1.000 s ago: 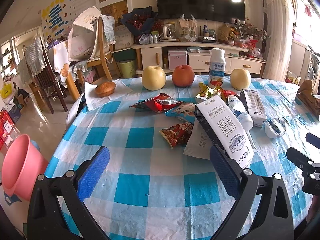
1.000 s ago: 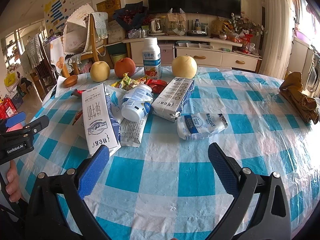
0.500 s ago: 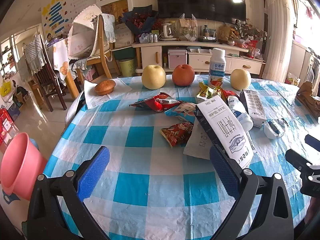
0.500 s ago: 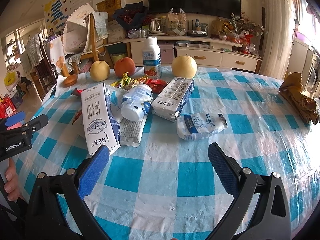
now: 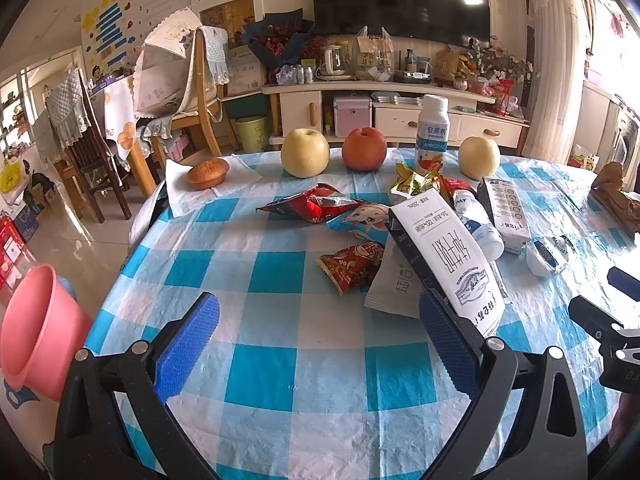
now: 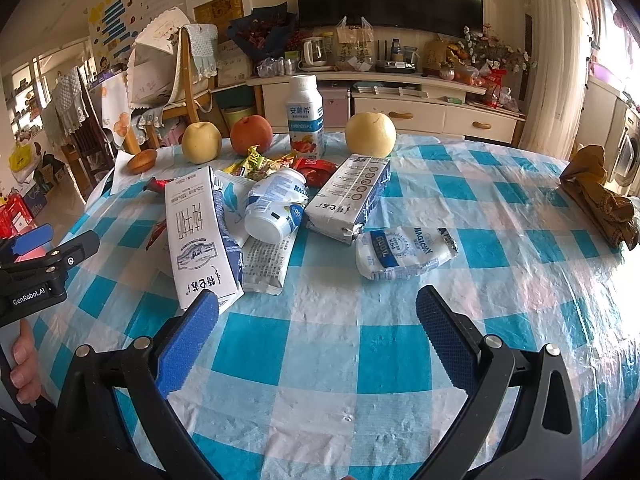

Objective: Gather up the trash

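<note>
Crinkled blue-check plastic tablecloth [image 6: 320, 360] | my left gripper [image 5: 320, 336] and right gripper [image 6: 318, 334] both gape, released | boxy white milk carton [image 6: 200, 240] near left | soft crumpled yogurt pouch [image 6: 404, 252] ahead

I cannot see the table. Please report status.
Left gripper and right gripper open, empty. Milk carton and wrappers untouched. Path clear.

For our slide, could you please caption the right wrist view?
Open right gripper hovers before milk cartons, a toppled bottle and wrappers on the checked table.
</note>
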`<state>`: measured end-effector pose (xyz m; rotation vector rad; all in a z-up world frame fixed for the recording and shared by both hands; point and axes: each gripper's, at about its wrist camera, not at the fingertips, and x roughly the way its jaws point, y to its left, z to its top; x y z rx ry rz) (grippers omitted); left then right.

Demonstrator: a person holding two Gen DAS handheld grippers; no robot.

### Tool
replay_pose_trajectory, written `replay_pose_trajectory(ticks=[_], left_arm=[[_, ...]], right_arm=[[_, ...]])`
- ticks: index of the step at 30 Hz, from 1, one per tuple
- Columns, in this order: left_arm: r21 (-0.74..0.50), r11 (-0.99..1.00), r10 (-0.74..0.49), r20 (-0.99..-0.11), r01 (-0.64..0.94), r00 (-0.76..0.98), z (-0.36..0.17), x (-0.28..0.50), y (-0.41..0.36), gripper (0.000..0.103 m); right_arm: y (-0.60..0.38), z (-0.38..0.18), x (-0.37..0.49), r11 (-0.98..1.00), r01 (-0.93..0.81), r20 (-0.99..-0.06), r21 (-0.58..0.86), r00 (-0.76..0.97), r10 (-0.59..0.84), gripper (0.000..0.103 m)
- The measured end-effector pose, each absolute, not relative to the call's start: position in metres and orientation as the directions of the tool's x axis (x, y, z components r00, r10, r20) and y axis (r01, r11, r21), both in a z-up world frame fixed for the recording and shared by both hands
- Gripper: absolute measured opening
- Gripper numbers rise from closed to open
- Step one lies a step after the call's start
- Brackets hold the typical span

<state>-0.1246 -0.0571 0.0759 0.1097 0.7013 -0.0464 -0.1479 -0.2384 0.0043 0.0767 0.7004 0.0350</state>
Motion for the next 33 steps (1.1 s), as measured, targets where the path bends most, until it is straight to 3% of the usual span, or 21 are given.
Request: replay_pose_trajectory(ticks=[33], left_arm=[[0.079,0.994,-0.011,-0.653,0.082,0.758,0.0756,-0.1234,-0.0585,0.098]], right_arm=[[-0.2403,0.0023,-0.1447,0.996,-0.005,-0.649,0.085,0.759,0.059,0.1]])
